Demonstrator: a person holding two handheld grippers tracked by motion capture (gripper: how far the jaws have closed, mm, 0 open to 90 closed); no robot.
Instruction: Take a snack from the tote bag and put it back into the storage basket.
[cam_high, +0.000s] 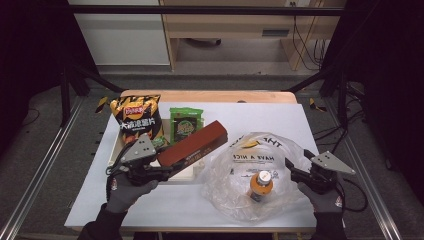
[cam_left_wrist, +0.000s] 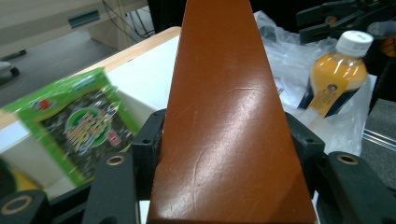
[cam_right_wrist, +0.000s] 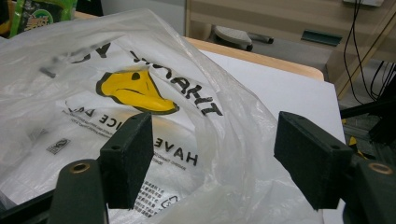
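A: The white counter (cam_high: 280, 120) sits in a dim room with cables behind. What matters with the long reddish-brown glossy box (cam_high: 192, 143)?

B: Carry it level toward the clear printed plastic bag (cam_high: 250, 165), leading with its far end. The left claw (cam_high: 167, 171) grips its near end; it hangs tilted over the counter, left of the bag.

A: And the right claw (cam_high: 292, 170)?

B: Released at the bag's rim (cam_right_wrist: 233, 135); re-grip to hold the mouth wide. The orange bottle (cam_high: 261, 184) lies inside.

Grey knit gloves, dark sleeves; black grippers topped by grey triangular plates.
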